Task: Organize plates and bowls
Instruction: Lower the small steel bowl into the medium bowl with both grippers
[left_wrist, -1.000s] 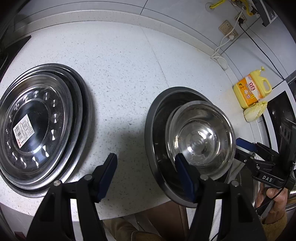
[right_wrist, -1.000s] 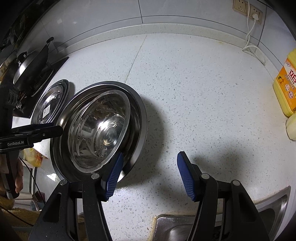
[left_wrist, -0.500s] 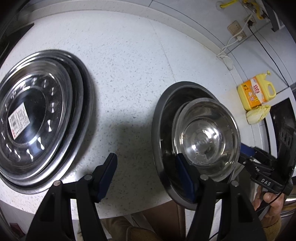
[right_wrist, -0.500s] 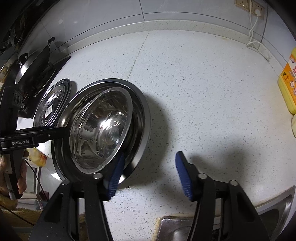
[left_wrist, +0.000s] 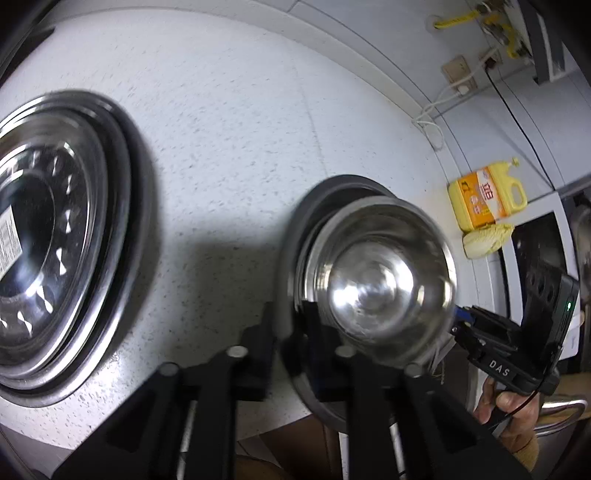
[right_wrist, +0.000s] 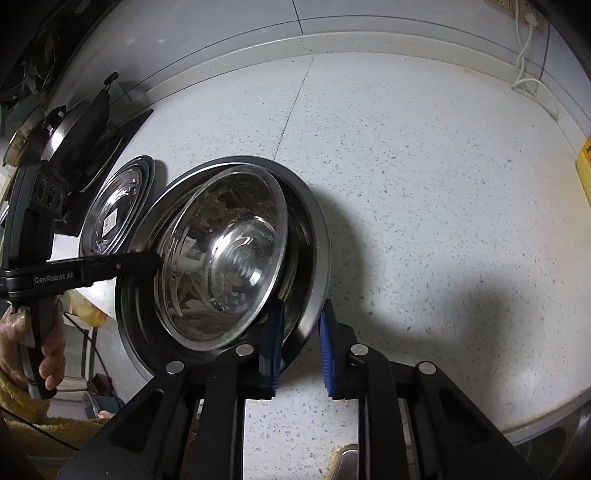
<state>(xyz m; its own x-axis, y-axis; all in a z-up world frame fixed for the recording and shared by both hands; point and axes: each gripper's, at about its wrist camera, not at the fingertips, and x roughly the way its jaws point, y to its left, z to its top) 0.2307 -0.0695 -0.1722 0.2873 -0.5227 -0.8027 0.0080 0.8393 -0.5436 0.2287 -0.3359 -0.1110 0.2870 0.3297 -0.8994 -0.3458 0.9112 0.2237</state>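
Left gripper (left_wrist: 290, 332) is closed down narrow on the near rim of the large steel basin (left_wrist: 295, 236), one finger outside the rim, one inside; frame is motion-blurred so exact pad contact is soft. Right gripper (right_wrist: 300, 343) is likewise pinched on the same large basin (right_wrist: 317, 236) from its other side, blue pads (right_wrist: 325, 354) either side of the rim, gap between them small. A smaller steel bowl (left_wrist: 380, 288) sits nested inside the basin, shiny, centre-right of the left wrist view; in the right wrist view the bowl (right_wrist: 225, 266) is centre-left and looks tilted toward the camera. Whether the basin is off the counter or resting on it cannot be told. Stack of steel plates (left_wrist: 55, 236) lies flat on the white speckled countertop (left_wrist: 229, 122) at the left edge of the left wrist view, barcode sticker (left_wrist: 5, 243) on the top plate; same stack (right_wrist: 118, 210) shows small at left in the right wrist view, just behind the basin. Yellow detergent jug (left_wrist: 484, 195) stands at right by the wall, a pale yellow sponge (left_wrist: 487, 240) just below it. Wok with lid (right_wrist: 81, 129) on the stove, upper left of the right wrist view. White cable (right_wrist: 532, 81) hangs from the wall socket, upper right.
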